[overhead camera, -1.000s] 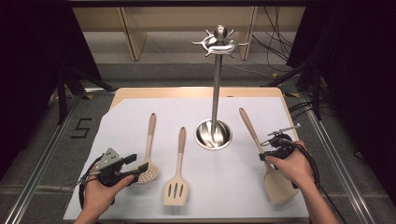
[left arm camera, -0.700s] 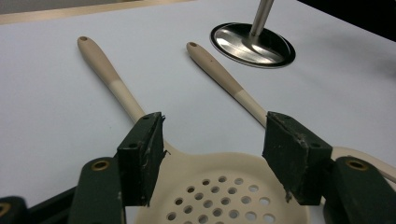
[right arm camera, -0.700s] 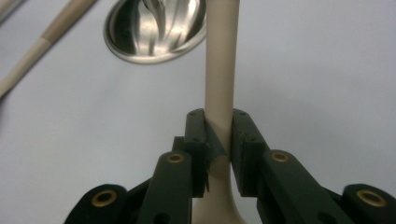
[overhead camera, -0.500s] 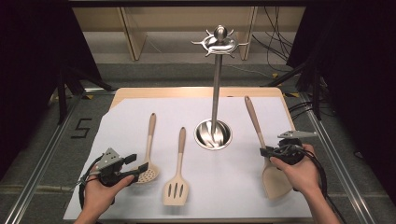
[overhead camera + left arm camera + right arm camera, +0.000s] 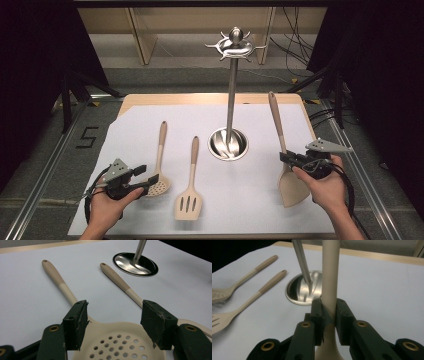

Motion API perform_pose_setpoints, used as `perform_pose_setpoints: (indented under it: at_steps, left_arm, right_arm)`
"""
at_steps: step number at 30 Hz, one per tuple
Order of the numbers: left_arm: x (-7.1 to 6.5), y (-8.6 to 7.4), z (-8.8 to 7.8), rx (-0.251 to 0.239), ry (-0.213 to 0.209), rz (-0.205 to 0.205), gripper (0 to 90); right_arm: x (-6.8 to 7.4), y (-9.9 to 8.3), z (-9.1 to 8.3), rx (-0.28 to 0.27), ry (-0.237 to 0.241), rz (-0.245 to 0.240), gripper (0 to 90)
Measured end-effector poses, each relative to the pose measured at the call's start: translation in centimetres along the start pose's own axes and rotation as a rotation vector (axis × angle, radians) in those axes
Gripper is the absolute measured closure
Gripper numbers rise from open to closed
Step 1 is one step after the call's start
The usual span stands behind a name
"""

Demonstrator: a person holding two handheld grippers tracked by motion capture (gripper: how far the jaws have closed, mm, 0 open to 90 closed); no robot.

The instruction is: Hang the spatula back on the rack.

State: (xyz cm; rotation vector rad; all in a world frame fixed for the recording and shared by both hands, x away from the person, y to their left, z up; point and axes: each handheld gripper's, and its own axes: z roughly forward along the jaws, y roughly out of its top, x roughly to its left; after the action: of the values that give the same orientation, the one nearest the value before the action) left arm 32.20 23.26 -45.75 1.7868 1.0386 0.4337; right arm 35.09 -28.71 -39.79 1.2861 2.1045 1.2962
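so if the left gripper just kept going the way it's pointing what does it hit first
Probably the skimmer: the left gripper has open jaws already straddling its perforated head, and its handle runs on ahead. Depth is hard to judge.

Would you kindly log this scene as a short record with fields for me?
Right gripper: shut on the solid spatula at its neck, handle tilted up and away from the person
Left gripper: open, above the perforated skimmer
Slotted spatula: flat on the white sheet, untouched
Utensil stand: upright, hooks bare
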Motion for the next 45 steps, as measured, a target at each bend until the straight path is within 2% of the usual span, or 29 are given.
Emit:
perform_pose_setpoints:
  at_steps: [2,3,4,5,6,7,9,10,11,13,14,16,18,19,26,27,29,30,31,33,36,37,39,40,42,43,45]
  left_arm:
    - [0.0,0.0,0.0,-0.002,0.001,-0.001,37.7]
    - [0.0,0.0,0.0,-0.002,0.001,-0.001,37.8]
    - [0.0,0.0,0.0,-0.002,0.001,0.0,37.8]
    - [0.0,0.0,0.0,-0.003,0.001,-0.001,37.8]
    - [0.0,0.0,0.0,-0.003,0.001,-0.001,37.8]
    - [0.0,0.0,-0.1,-0.003,0.002,0.011,37.8]
    - [0.0,0.0,0.0,-0.003,0.002,0.011,37.8]
    - [0.0,0.0,-0.1,-0.003,0.002,0.01,37.8]
    - [0.0,0.0,-0.1,-0.003,0.002,0.01,37.8]
    - [0.1,0.0,-0.1,-0.003,0.002,0.01,37.8]
    - [0.1,0.0,0.0,-0.003,0.001,0.011,37.8]
    - [0.1,0.0,0.0,-0.003,0.001,0.011,37.9]
    - [0.0,0.0,-0.1,-0.003,0.002,0.011,37.8]
    - [0.0,0.0,0.0,-0.006,0.001,0.01,37.8]
    - [0.0,0.1,-0.1,-0.015,0.0,0.009,38.1]
    - [0.0,0.1,-0.1,-0.016,0.003,0.0,38.1]
    - [0.0,0.1,-0.1,-0.016,0.004,0.002,38.2]
    - [0.0,0.1,-0.1,-0.016,0.004,0.002,38.2]
    - [0.0,0.1,-0.1,-0.018,0.003,0.012,38.2]
    - [0.0,0.1,-0.1,-0.016,0.004,0.001,38.3]
    - [0.1,0.1,-0.1,-0.016,0.0,0.011,38.2]
    - [0.0,0.1,-0.1,-0.015,0.006,0.008,38.3]
    - [0.1,0.1,-0.1,-0.015,0.0,0.012,38.2]
    - [0.1,0.1,-0.1,-0.015,0.001,0.012,38.3]
    - [0.1,0.1,-0.1,-0.016,0.001,0.012,38.3]
    - [0.1,0.1,-0.1,-0.016,0.001,0.012,38.3]
    - [0.1,0.1,-0.1,-0.015,0.001,0.012,38.3]
  right_arm:
    - [0.0,0.1,0.0,-0.012,0.018,-0.001,79.2]
    - [0.4,0.3,-0.3,-0.023,0.009,0.006,79.1]
    - [0.3,0.3,-0.3,-0.037,0.015,-0.007,79.1]
    - [0.4,0.4,-0.4,-0.042,0.001,-0.017,79.1]
    - [0.7,0.4,-0.5,-0.043,0.009,0.012,79.2]
    - [0.5,0.5,-0.5,-0.056,0.01,-0.023,79.1]
    - [0.7,0.7,-0.6,-0.062,0.01,-0.025,79.1]
    - [0.9,0.7,-0.7,-0.053,0.007,0.0,79.1]
    - [0.9,0.7,-0.7,-0.053,0.007,0.0,79.1]
    - [1.0,0.8,-0.8,-0.07,0.012,-0.003,79.1]
    - [0.9,0.9,-0.9,-0.077,0.011,-0.036,79.1]
    - [1.2,1.1,-1.1,-0.088,0.002,-0.015,79.2]
    - [1.2,1.2,-1.2,-0.087,0.005,-0.018,79.2]
    - [1.1,1.3,-1.2,-0.099,0.007,-0.04,79.1]
    - [1.7,1.8,-1.6,-0.114,0.008,-0.026,79.1]
    - [1.7,1.9,-1.6,-0.127,0.004,-0.047,79.1]
    - [1.7,2.0,-1.7,-0.128,0.008,-0.046,79.1]
    - [2.0,2.0,-1.9,-0.114,0.002,-0.016,79.2]
    - [2.0,2.0,-1.9,-0.114,0.002,-0.016,79.2]
    - [1.8,2.2,-1.9,-0.133,0.002,-0.056,79.1]
    - [1.9,2.3,-2.0,-0.141,-0.003,-0.055,79.1]
    - [2.1,2.4,-2.1,-0.139,0.0,-0.033,79.1]
    - [2.2,2.5,-2.3,-0.142,0.01,-0.024,79.1]
    - [1.9,2.6,-2.2,-0.16,0.004,-0.068,79.1]
    - [2.0,2.7,-2.3,-0.153,-0.003,-0.064,79.1]
    - [2.3,2.8,-2.4,-0.153,0.007,-0.032,79.1]
    - [2.3,2.8,-2.4,-0.157,0.007,-0.035,79.1]
